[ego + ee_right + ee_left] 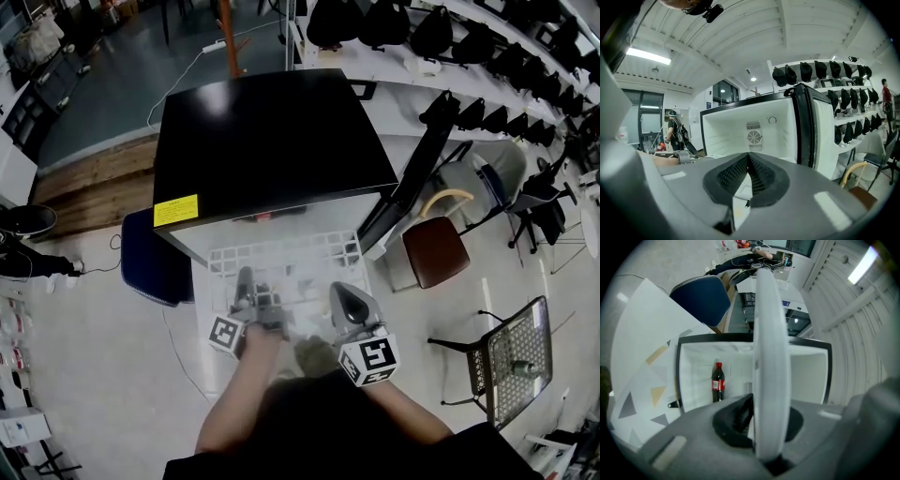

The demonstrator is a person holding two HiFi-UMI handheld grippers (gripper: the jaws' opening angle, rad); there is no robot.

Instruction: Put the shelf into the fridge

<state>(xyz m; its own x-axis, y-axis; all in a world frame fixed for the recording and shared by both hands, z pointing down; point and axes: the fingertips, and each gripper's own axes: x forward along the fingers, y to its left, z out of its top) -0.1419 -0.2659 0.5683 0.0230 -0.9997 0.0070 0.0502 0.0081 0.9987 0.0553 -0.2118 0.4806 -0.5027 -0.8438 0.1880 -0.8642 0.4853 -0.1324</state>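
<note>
Seen from above in the head view, the black fridge [272, 141] stands with its door [412, 178] swung open to the right. The white wire shelf [281, 255] is held level at the fridge's mouth. My left gripper [246, 279] is shut on the shelf's near left part. In the left gripper view the shelf rim [771, 357] runs straight out from between the jaws of that gripper [764, 437]. My right gripper [342, 291] is at the shelf's near right corner. Its pads [761, 173] meet at the tip, a white sliver showing below them. A cola bottle [718, 382] stands inside the white fridge interior [754, 126].
A blue chair [150, 258] stands left of the fridge. A brown-seated chair [436, 251] and a mesh chair [511, 356] stand to the right. Shelves of black bags [506, 56] line the right wall. A person [675, 131] stands far off to the left.
</note>
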